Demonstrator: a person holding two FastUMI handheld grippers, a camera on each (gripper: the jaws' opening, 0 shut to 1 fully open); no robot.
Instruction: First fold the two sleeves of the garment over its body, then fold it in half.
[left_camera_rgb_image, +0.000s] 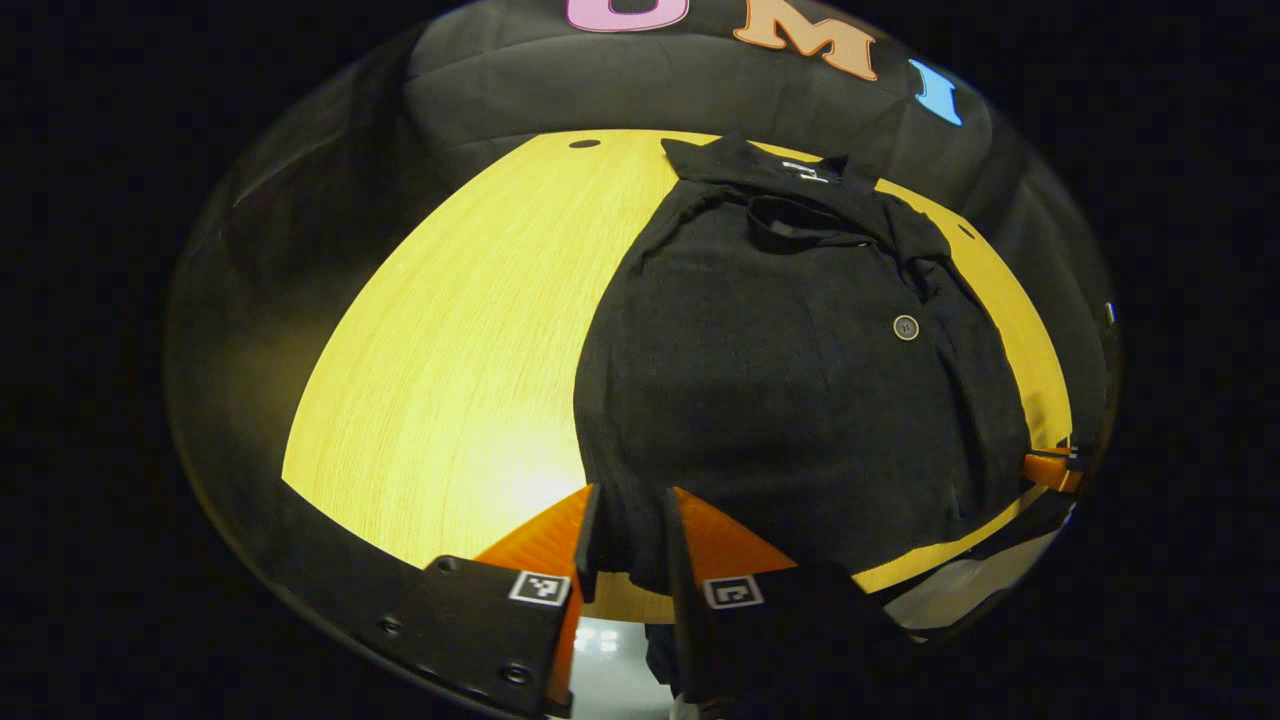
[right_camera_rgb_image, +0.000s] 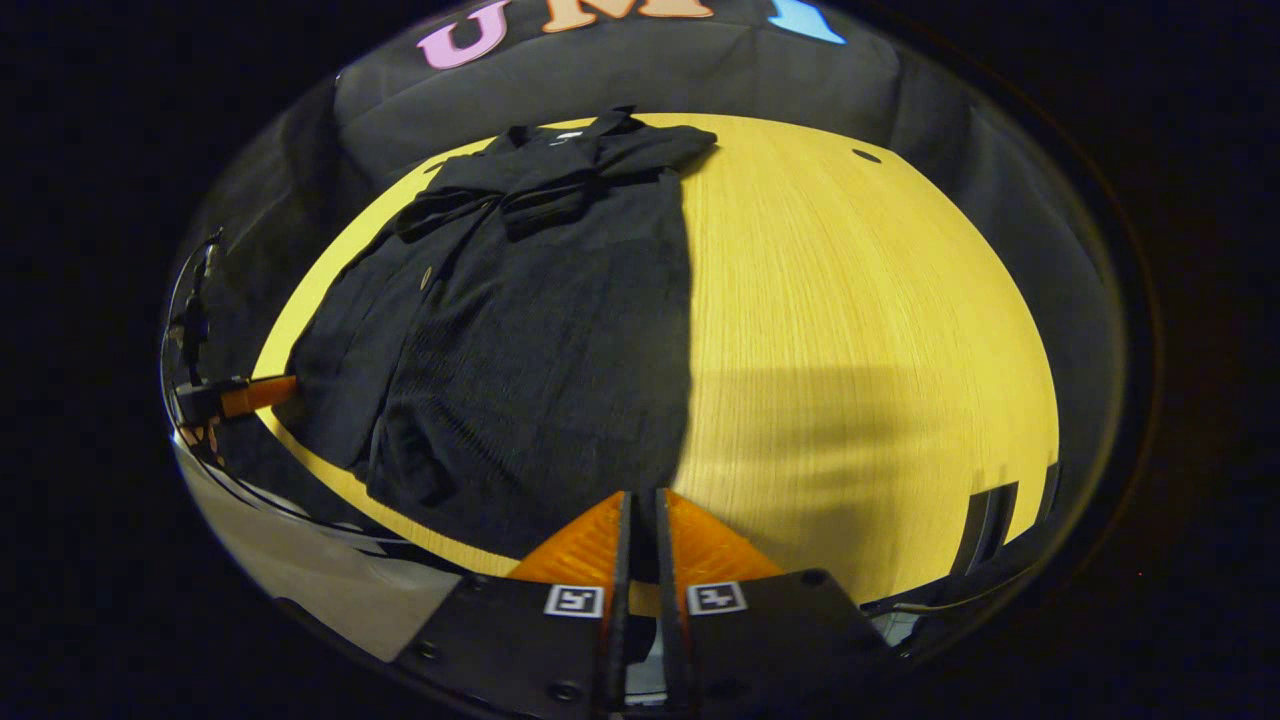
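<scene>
A: Now, garment (left_camera_rgb_image: 790, 400) lies flat on the table (left_camera_rgb_image: 450, 380), collar at the far edge, hem at the near edge, sleeves already over the body.

B: Left gripper (left_camera_rgb_image: 628, 540)?

A: Clenched on the hem's near corner; cloth sits between both fingers. Right gripper (right_camera_rgb_image: 640, 535): fingers nearly together at the hem's other corner; I cannot tell if cloth is pinched.

B: Handling?

A: Soft, light, limp knit, I'd judge. It will sag and drag. Hold both hem corners, lift evenly toward the collar.

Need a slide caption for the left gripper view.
Left tool pinches the hem of the black garment, sleeves folded in, on the wooden table.
</scene>
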